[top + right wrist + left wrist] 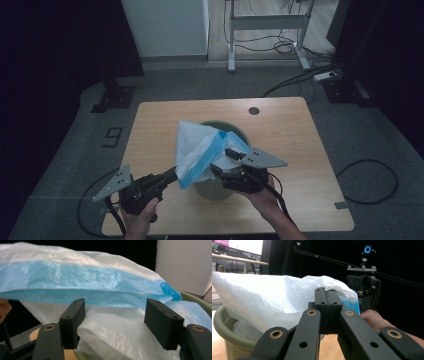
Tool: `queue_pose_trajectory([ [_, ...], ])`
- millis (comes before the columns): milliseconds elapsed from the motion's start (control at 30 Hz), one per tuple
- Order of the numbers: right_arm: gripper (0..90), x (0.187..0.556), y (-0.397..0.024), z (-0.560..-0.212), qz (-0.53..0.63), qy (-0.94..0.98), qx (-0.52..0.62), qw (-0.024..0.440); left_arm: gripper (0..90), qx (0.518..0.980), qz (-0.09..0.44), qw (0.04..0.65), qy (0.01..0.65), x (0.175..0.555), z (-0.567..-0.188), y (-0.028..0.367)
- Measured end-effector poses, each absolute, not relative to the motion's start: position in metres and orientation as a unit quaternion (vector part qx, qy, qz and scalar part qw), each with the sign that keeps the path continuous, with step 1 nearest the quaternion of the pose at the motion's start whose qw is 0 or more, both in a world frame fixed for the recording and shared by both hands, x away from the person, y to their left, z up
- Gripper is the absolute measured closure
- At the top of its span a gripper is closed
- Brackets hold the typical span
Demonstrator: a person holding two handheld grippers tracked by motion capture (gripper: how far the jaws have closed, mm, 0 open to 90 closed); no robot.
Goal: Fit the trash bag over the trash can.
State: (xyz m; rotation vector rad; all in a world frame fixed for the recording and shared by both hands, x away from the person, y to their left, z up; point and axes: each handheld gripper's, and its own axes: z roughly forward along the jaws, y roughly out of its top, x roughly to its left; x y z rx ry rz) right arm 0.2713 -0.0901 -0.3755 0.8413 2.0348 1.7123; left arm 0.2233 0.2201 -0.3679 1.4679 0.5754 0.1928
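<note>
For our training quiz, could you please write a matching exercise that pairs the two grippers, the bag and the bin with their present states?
Things:
1. left gripper
2. right gripper
3. plastic bag
4. green bin

States:
A. open, with bag plastic between its jaws
B. stands on the wooden table
C. shut on the bag's edge
D. white with a blue band, bunched over the bin's mouth

Pairs: 1-C, 2-A, 3-D, 4-B

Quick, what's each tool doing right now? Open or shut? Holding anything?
Left tool: shut, pinching the edge of the plastic bag.
Right tool: open, jaws wide apart with bag plastic between them, not gripping it.
</note>
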Motion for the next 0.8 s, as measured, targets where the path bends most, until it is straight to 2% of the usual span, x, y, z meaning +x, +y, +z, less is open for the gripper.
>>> queue_pose_trajectory([
  [167,31.2,0.283,-0.084,-0.370,0.593,0.740,0.271,0.165,89.0,0.659,0.078,0.703,0.254,0.227,-0.368,0.220],
  [300,44.5,0.285,-0.075,-0.373,0.568,0.754,0.280,0.176,89.0,0.654,0.072,0.709,0.254,0.228,-0.368,0.221],
  [400,60.3,0.285,-0.071,-0.377,0.558,0.754,0.292,0.186,89.0,0.652,0.072,0.711,0.254,0.227,-0.369,0.221],
  [600,81.4,0.286,-0.067,-0.376,0.552,0.760,0.286,0.192,89.0,0.646,0.074,0.716,0.255,0.227,-0.368,0.223],
  [667,87.1,0.286,-0.068,-0.375,0.554,0.759,0.283,0.193,89.0,0.641,0.077,0.718,0.259,0.227,-0.369,0.224],
  [800,88.7,0.283,-0.074,-0.374,0.564,0.750,0.278,0.204,89.0,0.629,0.087,0.723,0.274,0.227,-0.371,0.227],
])
